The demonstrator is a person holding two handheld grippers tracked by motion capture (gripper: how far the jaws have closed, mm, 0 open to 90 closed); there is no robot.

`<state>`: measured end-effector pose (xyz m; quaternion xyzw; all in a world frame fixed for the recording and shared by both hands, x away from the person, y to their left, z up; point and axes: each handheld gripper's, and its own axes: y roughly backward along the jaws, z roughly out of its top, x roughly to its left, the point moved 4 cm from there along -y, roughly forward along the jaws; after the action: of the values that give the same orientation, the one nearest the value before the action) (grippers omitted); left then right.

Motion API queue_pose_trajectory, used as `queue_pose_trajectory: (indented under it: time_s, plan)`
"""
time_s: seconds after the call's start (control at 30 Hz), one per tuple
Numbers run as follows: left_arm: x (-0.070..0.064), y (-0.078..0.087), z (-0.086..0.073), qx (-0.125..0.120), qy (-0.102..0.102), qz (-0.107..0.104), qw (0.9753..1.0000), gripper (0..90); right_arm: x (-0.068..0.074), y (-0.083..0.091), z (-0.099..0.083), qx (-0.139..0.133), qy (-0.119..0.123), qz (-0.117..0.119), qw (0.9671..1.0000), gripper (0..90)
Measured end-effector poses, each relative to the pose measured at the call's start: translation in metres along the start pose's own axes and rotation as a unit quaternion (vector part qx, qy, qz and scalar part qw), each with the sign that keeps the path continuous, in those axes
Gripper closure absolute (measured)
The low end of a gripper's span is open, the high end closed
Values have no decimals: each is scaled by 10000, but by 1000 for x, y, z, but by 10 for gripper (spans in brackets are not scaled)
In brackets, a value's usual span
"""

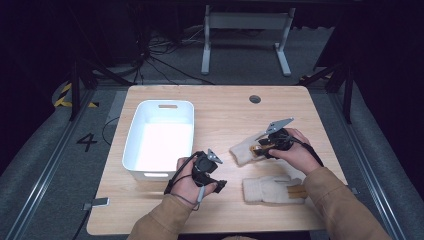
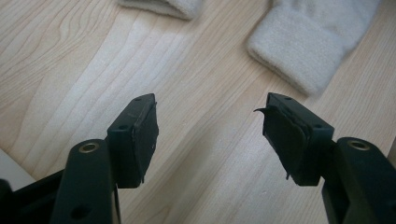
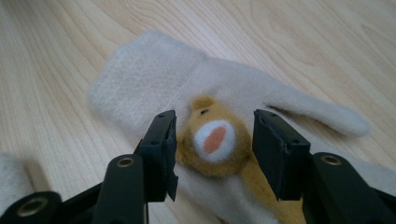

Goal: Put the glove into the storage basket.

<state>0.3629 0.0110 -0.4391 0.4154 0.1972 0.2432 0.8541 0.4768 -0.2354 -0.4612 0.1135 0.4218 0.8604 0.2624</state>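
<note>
Table (image 1: 220, 107): I have light wood under both hands, and everything sits on it.
Bin (image 1: 131, 142): white, nothing in it; it lies just beyond and to the outside of my left gripper (image 1: 216, 183).
Far mitten (image 1: 244, 148): cream, flat on the table straight under my right gripper (image 1: 260, 148); its long axis runs from the cuff ahead of the jaws back toward my hand.
Near mitten (image 1: 267, 189): lies flat just behind my right hand, cuff pointing toward my left gripper, which is the closer one to it.
Right gripper: released, jaws straddling the brown bear patch (image 3: 212, 142); I think the pads hover just off the wool, though touching is hard to rule out.
Left gripper: released, holding nothing, with both cuffs ahead of it.
View difference: the right gripper view gives me the bear's face and the thumb (image 3: 322, 114) off to the jaws' right; the high view blurs that patch.
</note>
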Motion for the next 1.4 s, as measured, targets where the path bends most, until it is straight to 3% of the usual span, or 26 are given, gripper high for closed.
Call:
queue_pose_trajectory:
  time_s: [0.37, 0.6, 0.87, 1.03, 1.4]
  plan:
    - [-1, -1, 0, -2, -17, 17, 10000, 365, -4, -8, -1, 113, 42, 134, 9998, 640]
    - [-2, -1, 0, -6, -41, 12, 10000, 362, -2, -7, 0, 279, 44, 82, 9996, 768]
    - [-1, -1, 0, -42, -26, 16, 10000, 362, 1, -2, 4, 321, 48, -134, 9994, 804]
    - [-1, 0, 0, -48, -31, 19, 10000, 362, 2, 11, 7, 170, -76, -178, 9997, 805]
    - [-4, -2, 5, -50, -102, -20, 9999, 362, 16, 62, 12, -218, -392, -516, 9977, 807]
